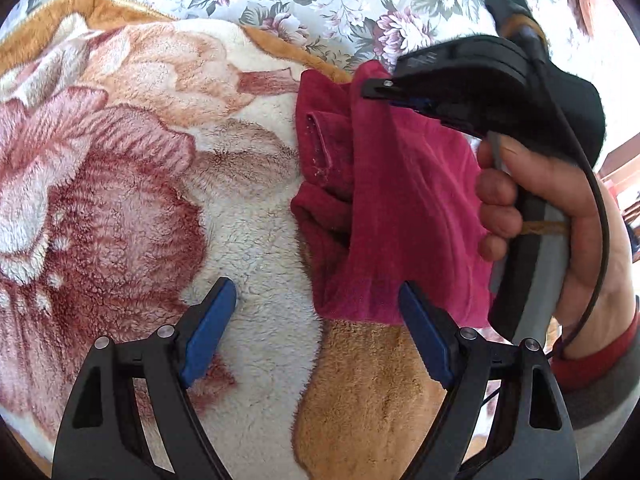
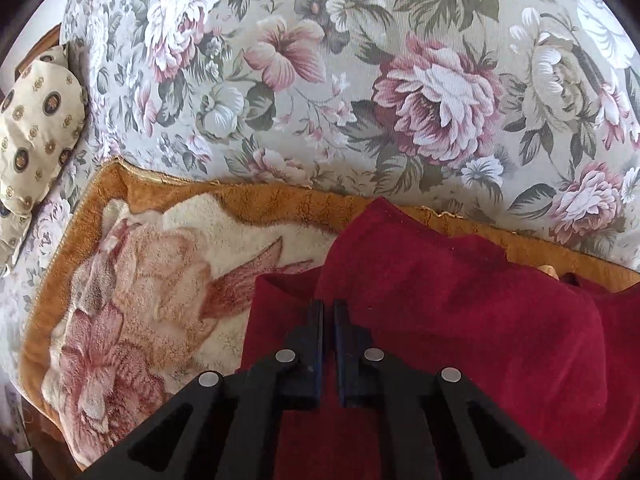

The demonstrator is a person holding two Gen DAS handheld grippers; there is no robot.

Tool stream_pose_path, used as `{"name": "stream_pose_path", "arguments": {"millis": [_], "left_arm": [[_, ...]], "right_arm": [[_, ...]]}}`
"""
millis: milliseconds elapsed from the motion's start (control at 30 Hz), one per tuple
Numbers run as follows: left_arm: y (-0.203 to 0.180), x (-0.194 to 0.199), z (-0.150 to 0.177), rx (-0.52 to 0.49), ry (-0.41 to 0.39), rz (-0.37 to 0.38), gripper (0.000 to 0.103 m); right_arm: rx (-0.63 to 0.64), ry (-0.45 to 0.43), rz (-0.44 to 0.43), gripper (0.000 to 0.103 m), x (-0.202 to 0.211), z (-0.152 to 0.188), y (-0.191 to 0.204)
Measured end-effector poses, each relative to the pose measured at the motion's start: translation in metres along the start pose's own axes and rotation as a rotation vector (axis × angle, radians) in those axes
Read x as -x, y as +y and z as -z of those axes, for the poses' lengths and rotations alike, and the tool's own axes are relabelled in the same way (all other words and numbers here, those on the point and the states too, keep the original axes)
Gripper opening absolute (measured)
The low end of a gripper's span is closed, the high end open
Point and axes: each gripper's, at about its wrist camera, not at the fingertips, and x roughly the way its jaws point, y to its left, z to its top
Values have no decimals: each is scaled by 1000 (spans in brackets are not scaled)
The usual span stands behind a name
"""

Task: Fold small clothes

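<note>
A small dark-red fleece garment (image 1: 384,208) lies bunched on a plush floral blanket (image 1: 120,184). My right gripper (image 1: 380,90) is shut on the garment's upper edge and lifts a fold of it, so the cloth hangs down. In the right wrist view the right gripper (image 2: 328,308) has its jaws closed on the red garment (image 2: 460,320), which spreads below and to the right. My left gripper (image 1: 316,300) is open and empty, low over the blanket, its right finger (image 1: 424,336) beside the garment's lower hem.
The blanket (image 2: 140,300) has a golden-brown border and lies on a floral-print sofa cover (image 2: 360,80). A cream patterned cushion (image 2: 36,128) sits at the far left. A hand (image 1: 560,220) holds the right gripper's handle.
</note>
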Motion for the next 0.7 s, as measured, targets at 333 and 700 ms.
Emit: {"name": "stream_pose_path", "arguments": {"millis": [333,700], "left_arm": [[-3,-1,2,-18,-11,-11,84],[6,10,-1,-2,-32,4,84]], "right_arm": [[77,11,90,45,1,0,14],[118,-56,-60,6,8,1,33]]}}
